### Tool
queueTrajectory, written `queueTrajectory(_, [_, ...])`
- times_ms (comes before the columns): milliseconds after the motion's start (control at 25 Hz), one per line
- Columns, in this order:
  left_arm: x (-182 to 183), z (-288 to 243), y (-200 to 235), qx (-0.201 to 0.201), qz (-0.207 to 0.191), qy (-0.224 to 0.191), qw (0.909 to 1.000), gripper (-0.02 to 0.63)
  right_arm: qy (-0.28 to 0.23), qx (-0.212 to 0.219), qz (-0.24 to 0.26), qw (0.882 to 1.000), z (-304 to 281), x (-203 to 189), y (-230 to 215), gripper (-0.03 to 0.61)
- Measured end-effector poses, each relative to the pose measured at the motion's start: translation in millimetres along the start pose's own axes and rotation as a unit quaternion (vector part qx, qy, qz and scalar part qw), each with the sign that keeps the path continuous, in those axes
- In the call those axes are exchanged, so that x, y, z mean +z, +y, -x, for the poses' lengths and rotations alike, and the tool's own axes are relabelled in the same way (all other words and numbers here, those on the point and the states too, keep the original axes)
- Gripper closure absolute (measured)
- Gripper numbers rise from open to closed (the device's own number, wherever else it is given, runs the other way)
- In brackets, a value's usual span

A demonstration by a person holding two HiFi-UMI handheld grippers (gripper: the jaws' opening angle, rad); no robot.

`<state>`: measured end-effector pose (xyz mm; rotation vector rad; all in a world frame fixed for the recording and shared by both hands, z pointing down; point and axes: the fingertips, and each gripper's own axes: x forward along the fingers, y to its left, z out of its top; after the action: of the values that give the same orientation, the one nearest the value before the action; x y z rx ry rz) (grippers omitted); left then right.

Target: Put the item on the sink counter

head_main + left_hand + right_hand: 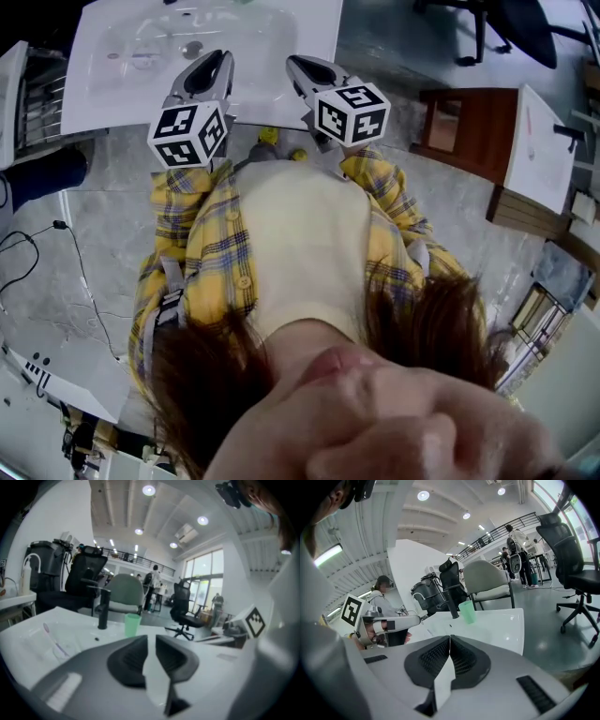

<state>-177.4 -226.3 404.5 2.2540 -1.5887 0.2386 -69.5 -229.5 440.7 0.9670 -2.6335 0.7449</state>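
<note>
Left gripper: held before the chest, aimed ahead and slightly down, tip past the surface's near edge.
Right gripper: just beside the left one, level with it, same aim.
Left jaws: a narrow slit apart, nothing between them.
Right jaws: pressed together, holding nothing.
Surface: white, with a shallow basin and a flat rim on the right.
Room: grey floor on the left; brown cabinet well off to the right.
Cup: green, upright, just beside the black tap, well apart from both jaws.
Stick: thin, pink-tipped, lying flat in the basin, left of the left jaws.
Task's item: cup or stick, cannot tell.
</note>
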Motion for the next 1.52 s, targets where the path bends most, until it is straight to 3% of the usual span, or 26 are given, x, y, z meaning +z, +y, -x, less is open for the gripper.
queueTrajectory(480, [-21,2,-17,-0.011,0.018,0.022,0.9996,0.606,-0.005,-0.003,0.013,1.000,1,0,4,0.565])
queueTrajectory(680, [-32,-1,-19,-0.022,0.047,0.040,0.9979,0.607,-0.003,-0.005,0.019,1.000,3,-1,3,0.565])
queueTrajectory(1520, [-38,-4,-37,-0.022,0.025,0.057,0.9978,0.607,-0.012,-0.010,0.022,1.000,21,-3,-4,0.565])
